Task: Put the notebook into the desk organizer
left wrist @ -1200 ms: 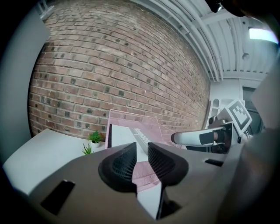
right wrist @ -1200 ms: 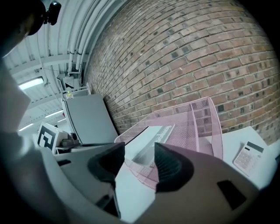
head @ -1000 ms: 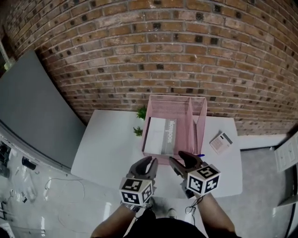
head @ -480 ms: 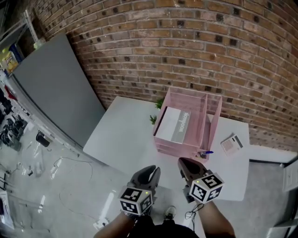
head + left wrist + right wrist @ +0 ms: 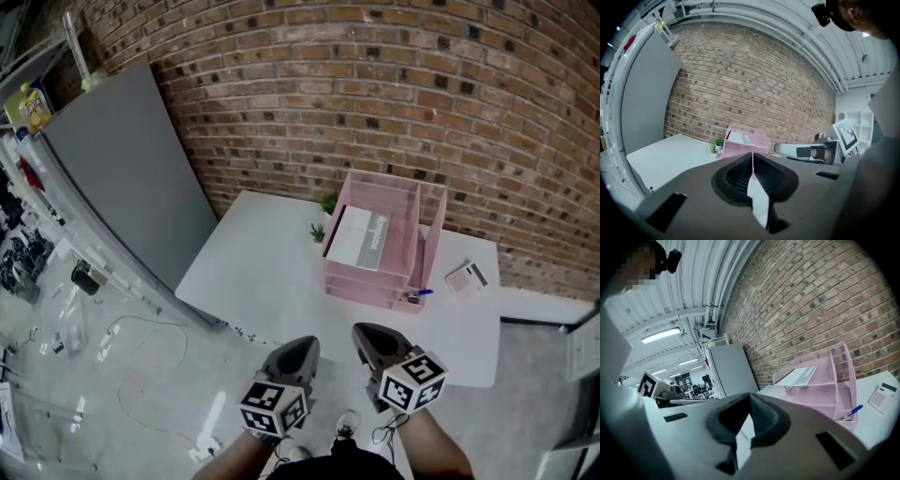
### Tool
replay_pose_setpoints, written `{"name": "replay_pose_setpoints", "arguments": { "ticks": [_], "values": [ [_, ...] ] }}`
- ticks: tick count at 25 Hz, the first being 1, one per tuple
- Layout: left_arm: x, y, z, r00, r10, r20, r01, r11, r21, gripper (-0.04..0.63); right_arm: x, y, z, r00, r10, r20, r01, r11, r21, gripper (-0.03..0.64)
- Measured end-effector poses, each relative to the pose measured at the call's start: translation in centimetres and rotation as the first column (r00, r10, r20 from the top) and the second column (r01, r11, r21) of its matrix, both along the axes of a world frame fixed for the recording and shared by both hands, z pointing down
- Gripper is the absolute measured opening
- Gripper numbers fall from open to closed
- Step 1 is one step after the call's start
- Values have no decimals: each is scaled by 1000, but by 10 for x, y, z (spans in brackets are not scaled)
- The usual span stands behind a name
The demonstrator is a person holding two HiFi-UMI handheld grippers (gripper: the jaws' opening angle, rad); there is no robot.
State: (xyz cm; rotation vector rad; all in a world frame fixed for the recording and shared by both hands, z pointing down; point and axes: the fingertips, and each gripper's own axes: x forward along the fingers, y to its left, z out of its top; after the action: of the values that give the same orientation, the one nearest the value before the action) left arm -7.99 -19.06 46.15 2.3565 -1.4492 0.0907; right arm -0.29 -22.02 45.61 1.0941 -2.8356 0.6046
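Note:
The white notebook [image 5: 361, 238] lies flat on the top tray of the pink mesh desk organizer [image 5: 398, 281], which stands on the white table [image 5: 267, 272] against the brick wall. Both grippers hover off the table's near edge, over the floor, well short of the organizer. My left gripper [image 5: 302, 347] is shut with nothing in it, and so is my right gripper [image 5: 364, 334]. The left gripper view has the shut left gripper [image 5: 752, 157] low and the organizer [image 5: 743, 144] far ahead. In the right gripper view the notebook [image 5: 802, 375] rests on the organizer [image 5: 834, 385] beyond the shut right gripper [image 5: 750, 398].
A blue pen [image 5: 418, 293] lies at the organizer's front corner and a calculator [image 5: 466, 277] to its right. Two small green plants [image 5: 322, 217] stand at its left. A grey panel [image 5: 122, 178] leans left of the table. Cables lie on the floor [image 5: 112, 356].
Both grippers have drawn back from the table's near edge toward me, and the view has pulled away and turned. The right gripper's jaws have shut. The notebook stays on the organizer.

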Motion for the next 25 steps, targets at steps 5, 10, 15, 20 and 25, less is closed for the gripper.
{"name": "replay_pose_setpoints", "arguments": {
  "ticks": [5,10,15,20,25],
  "values": [
    [-20,35,-6,1000,27,-13,-27,1000,14,8,-16,42,-10,999,35,-27,-35,999,22,3],
    [-40,78,-11,997,73,-21,-72,997,27,6,-30,93,-15,995,89,-53,-87,995,41,3],
    [-50,120,-8,993,120,-23,-119,993,26,6,-37,142,-12,987,140,-74,-137,990,44,3],
    [-47,150,1,988,148,-47,-148,989,7,6,-32,178,-5,980,172,-100,-170,985,28,3],
    [-33,172,0,983,175,-58,-175,985,9,6,-18,200,-11,973,194,-124,-191,981,41,3]
  ]
}}
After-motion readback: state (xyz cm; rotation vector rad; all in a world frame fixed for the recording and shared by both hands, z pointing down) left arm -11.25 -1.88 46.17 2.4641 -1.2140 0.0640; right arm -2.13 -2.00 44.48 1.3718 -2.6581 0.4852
